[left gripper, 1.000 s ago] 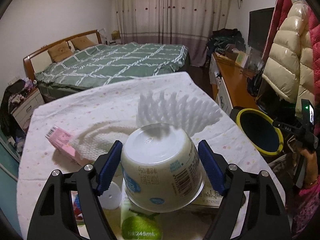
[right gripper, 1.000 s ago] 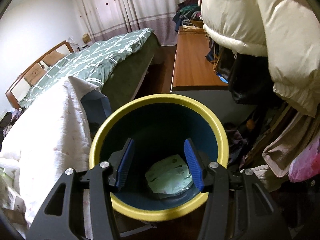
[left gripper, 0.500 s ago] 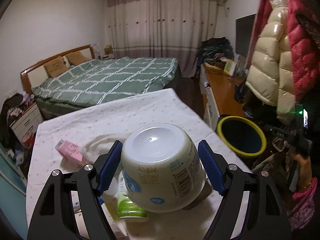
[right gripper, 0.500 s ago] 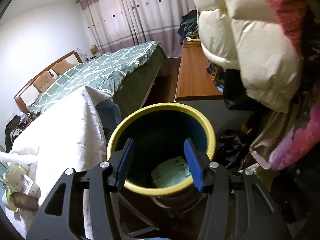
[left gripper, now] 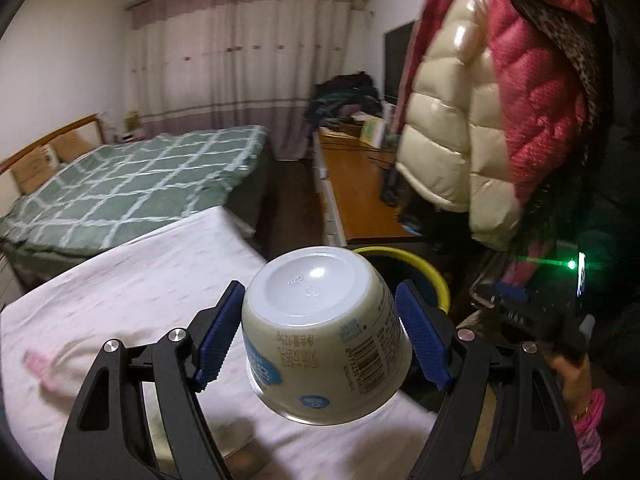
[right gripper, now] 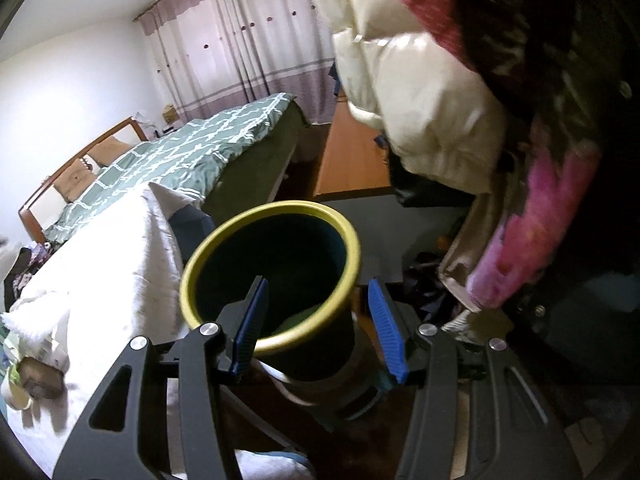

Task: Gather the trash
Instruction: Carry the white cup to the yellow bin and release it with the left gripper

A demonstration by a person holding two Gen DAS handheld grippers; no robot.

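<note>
Between left gripper [left gripper: 322, 336] fingers [left gripper: 218, 340], upturned yogurt cup [left gripper: 324, 344], pads pressing its sides

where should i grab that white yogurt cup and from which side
Pinch the yogurt cup across its side wall, one pad on each opposite flank, coming from the mouth end with the base pointing away, as the left tongs hold it. The round tapered wall offers two facing surfaces; base and mouth give nothing to pinch.
</note>
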